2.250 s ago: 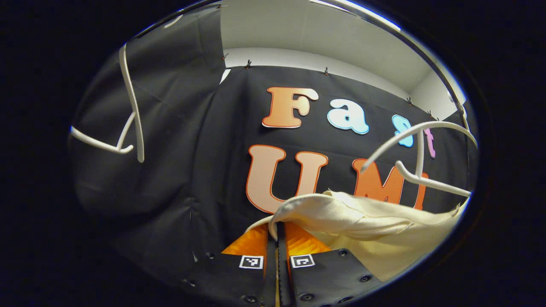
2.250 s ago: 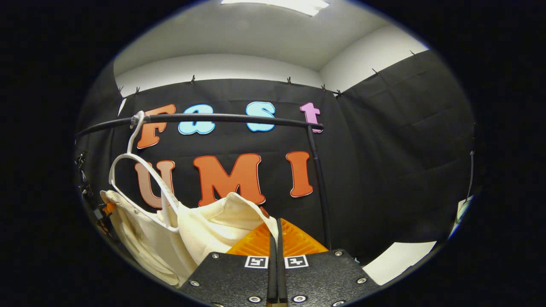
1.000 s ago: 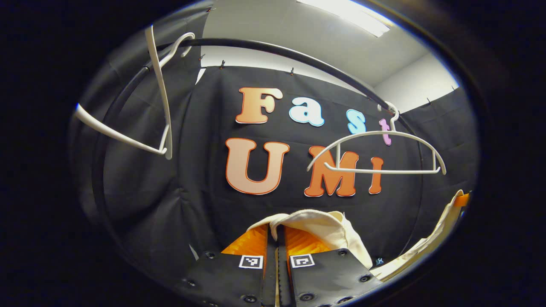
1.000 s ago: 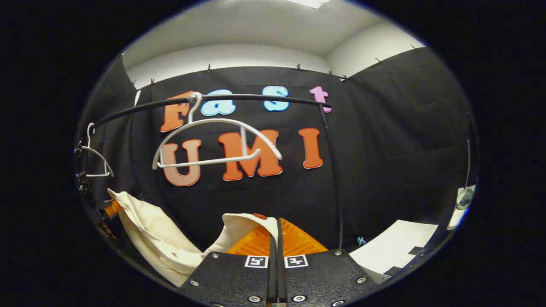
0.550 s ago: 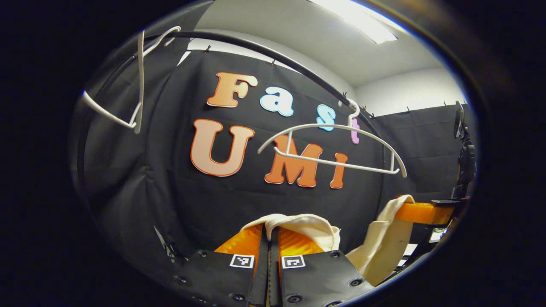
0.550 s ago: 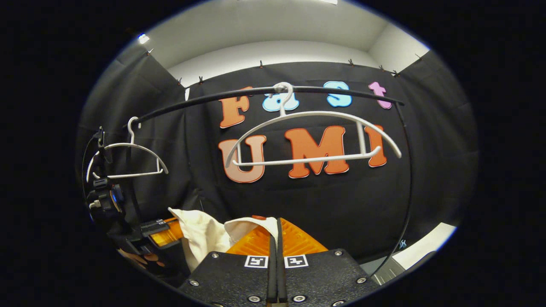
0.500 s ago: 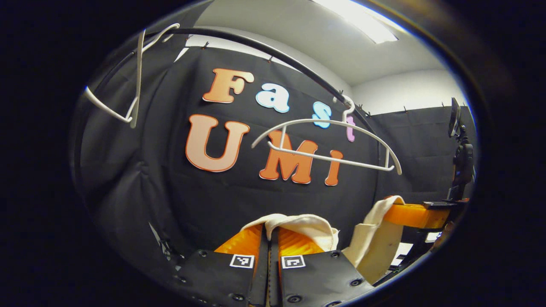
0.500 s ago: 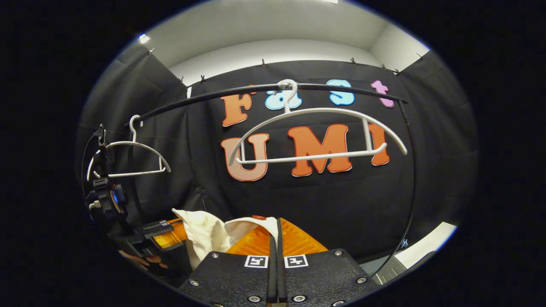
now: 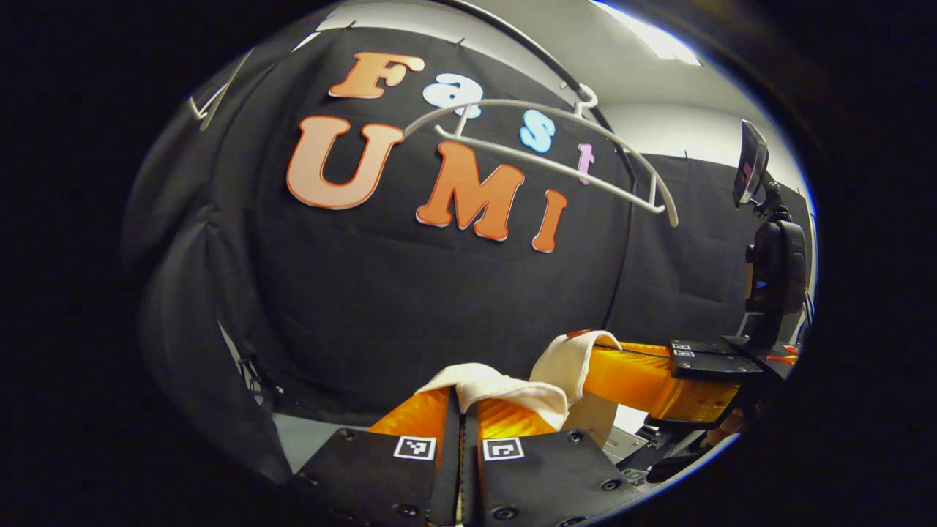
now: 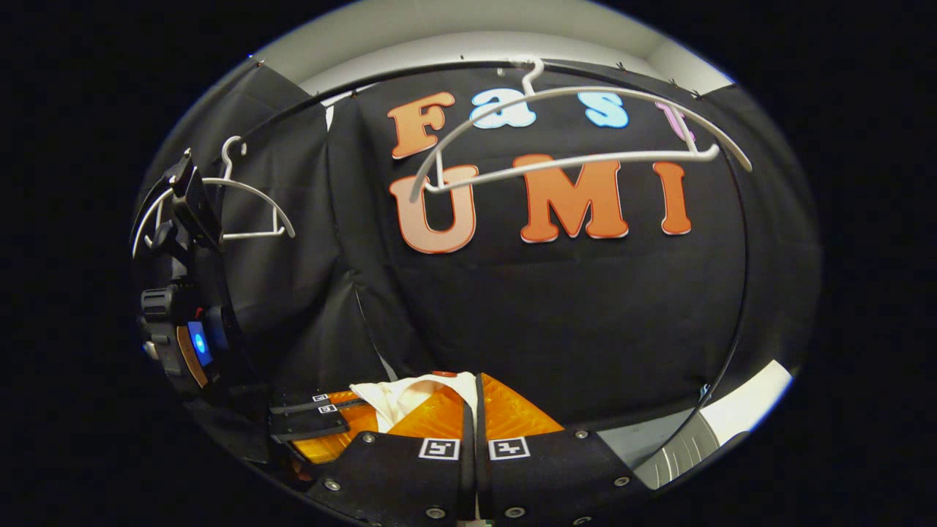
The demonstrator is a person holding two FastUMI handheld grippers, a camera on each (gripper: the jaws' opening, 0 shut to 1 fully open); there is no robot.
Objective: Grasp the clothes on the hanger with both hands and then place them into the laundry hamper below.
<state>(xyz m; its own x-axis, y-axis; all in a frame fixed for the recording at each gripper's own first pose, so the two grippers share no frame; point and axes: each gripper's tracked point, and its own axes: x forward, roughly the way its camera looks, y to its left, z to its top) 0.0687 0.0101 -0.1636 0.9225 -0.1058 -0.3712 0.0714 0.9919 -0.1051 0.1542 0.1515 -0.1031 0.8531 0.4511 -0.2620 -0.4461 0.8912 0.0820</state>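
Pinching a fold of the cream garment [image 9: 505, 386] at its tips, the left gripper [image 9: 463, 399] has its two fingers pressed together with cloth bulging over the top of them in the left gripper view; how much fabric hangs below is cut off by the gripper's own body. Just to its right in that view the right gripper [image 9: 585, 350] reaches in sideways, its fingers capped by another bunch of the same cloth, and the hand holding it is mostly lost at the edge. In the right gripper view the right gripper's own fingers sit closed on a small pale tuft of the garment, and the left gripper shows low at the left, close beside it, partly hidden in shadow. Above, the white hanger [image 10: 578, 128] hangs bare on the black rail [image 10: 410, 73], tilted, with a second white hanger [image 10: 219, 208] farther left. A ribbed grey rim [image 10: 677, 454] peeks in at lower right, too cropped to identify.
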